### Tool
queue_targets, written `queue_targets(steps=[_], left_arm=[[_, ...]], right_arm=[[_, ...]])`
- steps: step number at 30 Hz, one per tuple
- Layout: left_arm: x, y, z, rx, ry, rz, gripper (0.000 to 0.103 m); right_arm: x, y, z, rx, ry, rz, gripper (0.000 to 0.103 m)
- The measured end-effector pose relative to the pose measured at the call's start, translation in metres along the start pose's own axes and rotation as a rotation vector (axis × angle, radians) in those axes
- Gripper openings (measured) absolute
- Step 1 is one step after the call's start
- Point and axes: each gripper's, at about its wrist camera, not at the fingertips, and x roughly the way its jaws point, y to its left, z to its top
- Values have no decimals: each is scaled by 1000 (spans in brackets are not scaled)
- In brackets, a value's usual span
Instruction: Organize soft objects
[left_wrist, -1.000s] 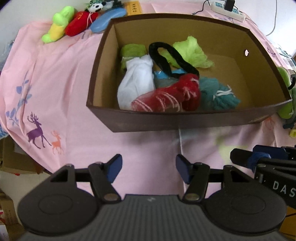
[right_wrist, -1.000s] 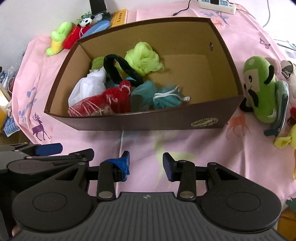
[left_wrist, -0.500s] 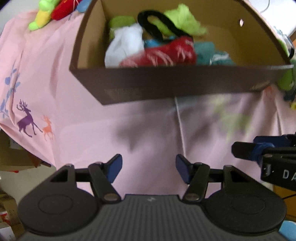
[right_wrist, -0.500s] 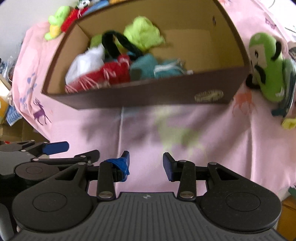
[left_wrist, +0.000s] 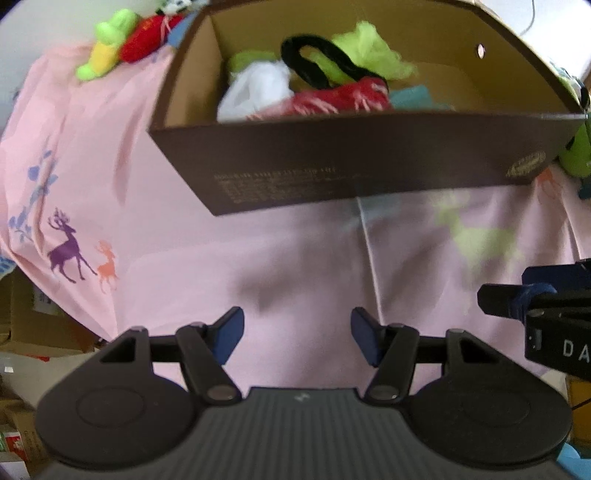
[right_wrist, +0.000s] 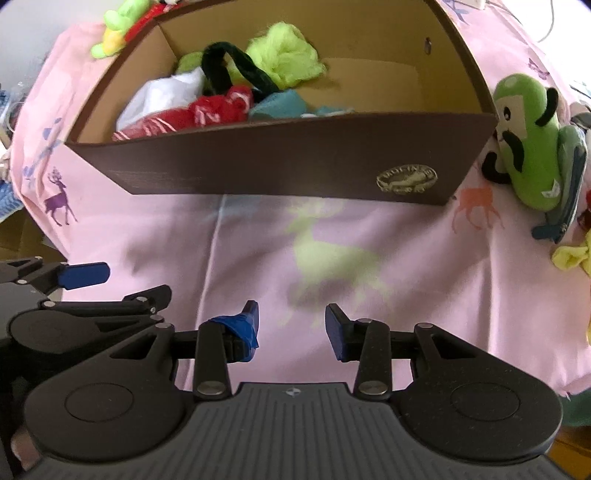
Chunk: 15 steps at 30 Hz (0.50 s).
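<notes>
Over on the far left, a little row of plush toys (left_wrist: 110, 59) lies on the pink cloth (left_wrist: 155, 236) just beside the brown cardboard box (right_wrist: 258, 162); a lime one and a red one show plainly. The left hand-held gripper (left_wrist: 297, 334) hangs low in front of the box, its jaws spread wide and holding nothing. Inside the box, crowded to its left half, sit a white bundle (right_wrist: 162, 94), a red knitted piece (right_wrist: 207, 112), a black loop (right_wrist: 236, 70), a lime puff (right_wrist: 284, 55) and something teal (right_wrist: 280, 105); the right half looks bare. The right hand-held gripper (right_wrist: 291, 326) is likewise parted and empty. Right of the box a green plush (right_wrist: 528, 136) leans close to its corner.

I'd judge the next pick is a loose toy. Best to come down over its fat middle, close gently, lift clear of the wall and drop it in the free half.

The worktop wears a deer-printed cloth; cartons sit below at left.
</notes>
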Motion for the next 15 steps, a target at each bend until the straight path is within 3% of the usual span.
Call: queue_targets(steps=[9, 15], left_arm=[[-30, 7, 19, -62, -111, 77, 62], [-50, 12, 48, -89, -199, 73, 62]], right_arm=[[-21, 9, 16, -92, -96, 43, 23], [-42, 11, 38, -95, -200, 59, 23]])
